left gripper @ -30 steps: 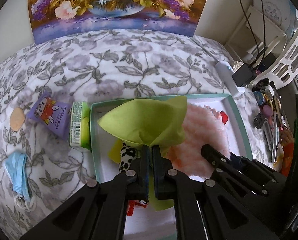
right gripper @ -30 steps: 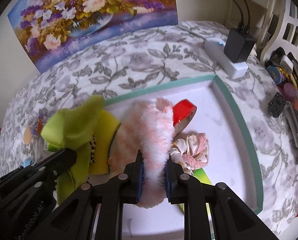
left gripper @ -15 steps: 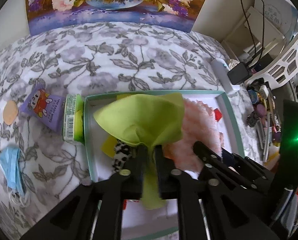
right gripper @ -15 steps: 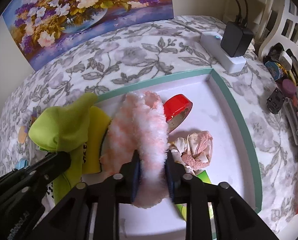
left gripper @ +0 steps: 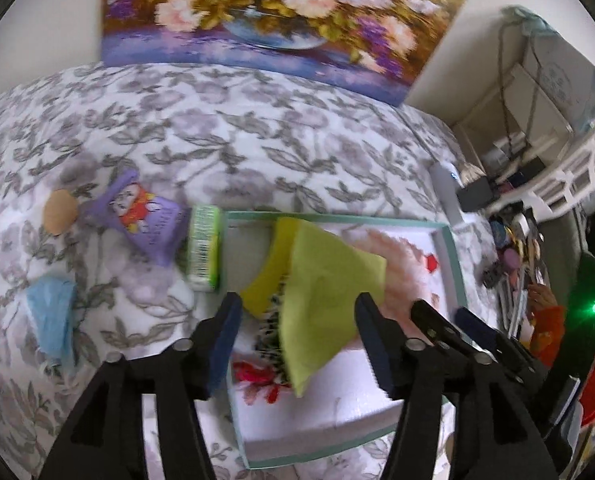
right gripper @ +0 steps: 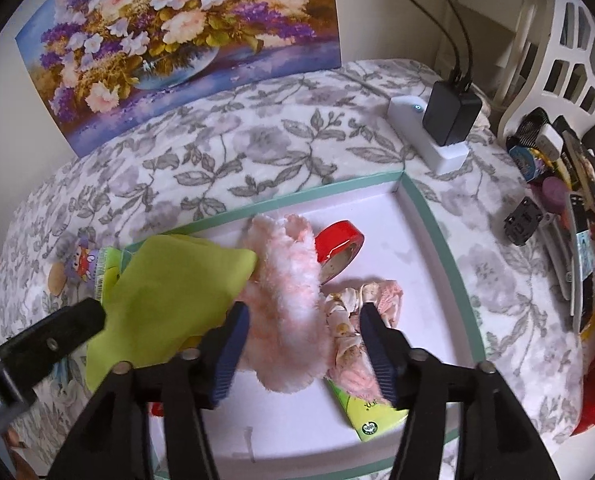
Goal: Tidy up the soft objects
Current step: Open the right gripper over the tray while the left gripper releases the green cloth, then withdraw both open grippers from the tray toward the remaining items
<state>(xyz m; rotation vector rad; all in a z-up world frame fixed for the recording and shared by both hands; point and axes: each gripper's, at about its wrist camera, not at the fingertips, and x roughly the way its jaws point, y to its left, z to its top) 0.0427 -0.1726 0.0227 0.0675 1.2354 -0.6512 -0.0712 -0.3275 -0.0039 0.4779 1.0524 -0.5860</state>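
Note:
A white tray with a teal rim point(left gripper: 456, 268) point(right gripper: 437, 232) lies on the floral cloth. In it lie a lime-green cloth point(left gripper: 325, 292) point(right gripper: 165, 292), a yellow cloth point(left gripper: 269, 276), a fluffy pink sock point(right gripper: 285, 292) point(left gripper: 401, 276), a pink floral scrunchie point(right gripper: 361, 312), a leopard-print piece point(left gripper: 269, 332) and a red roll of tape point(right gripper: 339, 248). My left gripper point(left gripper: 297, 340) is open above the green cloth, holding nothing. My right gripper point(right gripper: 303, 348) is open around the pink sock, not gripping it.
Left of the tray lie a green box point(left gripper: 203, 254), a purple packet point(left gripper: 145, 220), a tan disc point(left gripper: 59, 212) and a blue face mask point(left gripper: 51, 320). A white power strip with a black charger point(right gripper: 445, 120) sits at the back right. Clutter point(right gripper: 557, 200) fills the right edge.
Both grippers have opened. The left let go of the green cloth and the right let go of the pink sock; both now lie in the tray. Both grippers have drawn back slightly.

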